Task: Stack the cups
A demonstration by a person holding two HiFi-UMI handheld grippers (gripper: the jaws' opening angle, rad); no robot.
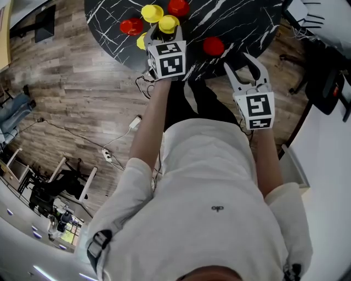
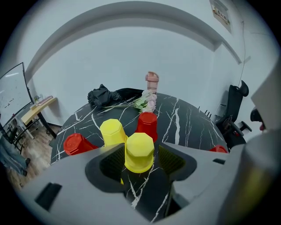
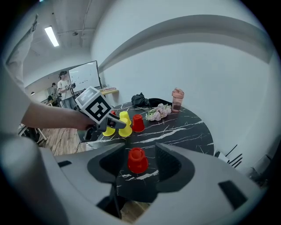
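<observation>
Several upturned cups stand on the black marble table (image 1: 230, 22). In the head view there are yellow cups (image 1: 168, 23) (image 1: 152, 12) and red cups (image 1: 131, 26) (image 1: 178, 6) in a group, and a lone red cup (image 1: 213, 46) near the front edge. My left gripper (image 1: 163, 38) (image 2: 140, 154) is open around one yellow cup (image 2: 139, 151), with small gaps at its pads. A third yellow cup (image 1: 141, 39) is half hidden under it. My right gripper (image 1: 241, 63) (image 3: 138, 151) is open over the table's edge. The lone red cup (image 3: 137, 159) stands just ahead of its jaws.
At the table's far side lie a bunch of flowers (image 2: 147, 102), a pink bottle (image 2: 152, 82) and a black cloth (image 2: 103, 95). A dark office chair (image 2: 235, 105) stands to the right. Cables (image 1: 118, 140) run over the wooden floor. People stand by a whiteboard (image 3: 85, 77).
</observation>
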